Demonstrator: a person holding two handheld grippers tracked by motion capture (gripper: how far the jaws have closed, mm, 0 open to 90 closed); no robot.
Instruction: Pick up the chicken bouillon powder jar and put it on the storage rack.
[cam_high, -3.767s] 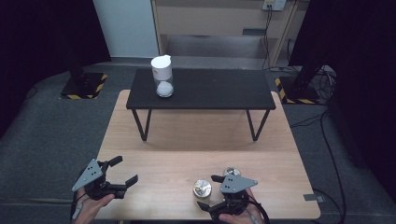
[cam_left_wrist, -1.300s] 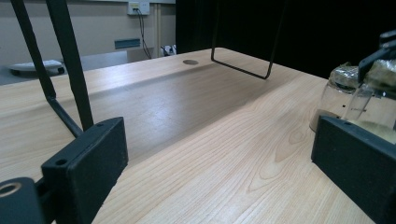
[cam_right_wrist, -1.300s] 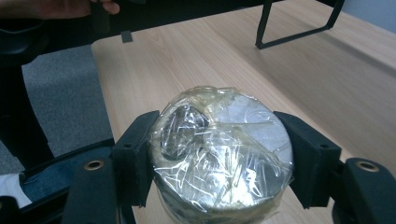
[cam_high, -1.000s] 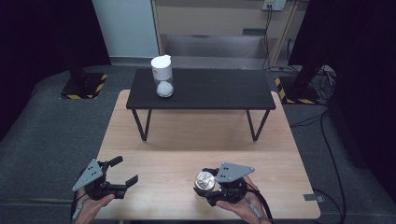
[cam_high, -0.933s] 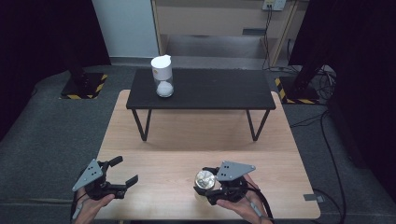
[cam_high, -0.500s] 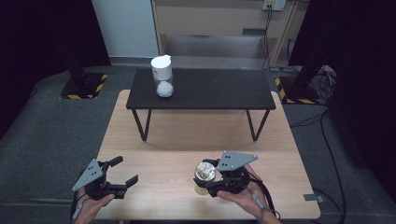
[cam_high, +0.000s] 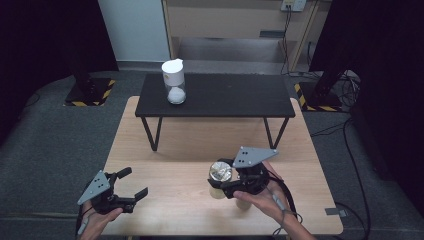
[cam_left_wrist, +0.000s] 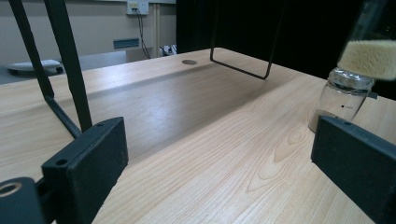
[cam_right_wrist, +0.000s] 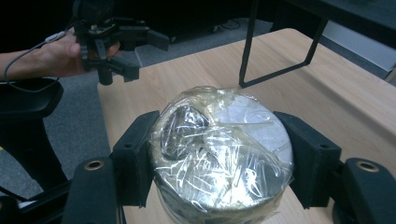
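Observation:
My right gripper (cam_high: 221, 183) is shut on a jar (cam_high: 220, 172) whose mouth is covered with crinkled clear wrap. It holds the jar upright, clear of the wooden table (cam_high: 190, 145). In the right gripper view both black pads (cam_right_wrist: 136, 156) press the jar (cam_right_wrist: 224, 154) from either side. My left gripper (cam_high: 125, 192) rests at the table's near left corner, open, with nothing between its fingers. From the left gripper view the jaws (cam_left_wrist: 219, 140) stand wide apart, the lifted jar's beige contents (cam_left_wrist: 369, 56) hang at the upper right, and a small glass bottle (cam_left_wrist: 343, 95) stands on the table below.
A low black table (cam_high: 225, 95) stands across the far half of the wooden table, its thin legs (cam_high: 150, 132) coming down onto it. On it stands a clear jar with a white lid (cam_high: 174, 82). The person's left hand and gripper (cam_right_wrist: 116, 42) are in the right gripper view.
My right gripper has risen with the wrapped jar, lifting it off the table. The left gripper has stayed where it was.

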